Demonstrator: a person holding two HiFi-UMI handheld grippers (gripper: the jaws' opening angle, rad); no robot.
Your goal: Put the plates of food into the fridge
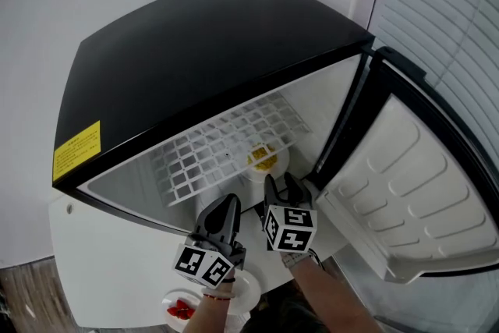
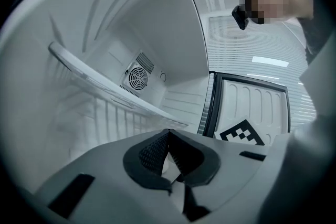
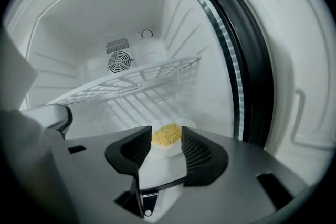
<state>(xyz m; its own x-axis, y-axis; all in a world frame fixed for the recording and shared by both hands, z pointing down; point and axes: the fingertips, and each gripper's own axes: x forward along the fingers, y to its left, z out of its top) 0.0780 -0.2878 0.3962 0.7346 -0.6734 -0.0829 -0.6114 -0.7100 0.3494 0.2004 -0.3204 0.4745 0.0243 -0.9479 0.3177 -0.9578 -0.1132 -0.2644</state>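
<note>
Plainly the round plate (image 1: 277,162) lies level in the fridge (image 1: 195,58), food (image 1: 262,157) up.

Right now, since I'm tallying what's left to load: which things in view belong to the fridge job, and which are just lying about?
Job: open fridge; plate of yellow food, already inside; plate of red food, still outside.
Just about: yellow warning sticker; window blinds.

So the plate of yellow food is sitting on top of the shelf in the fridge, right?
Not quite. The plate of yellow food is in the fridge, but it sits under the shelf, on the bottom, not on top of it. The right gripper view shows this.
</note>
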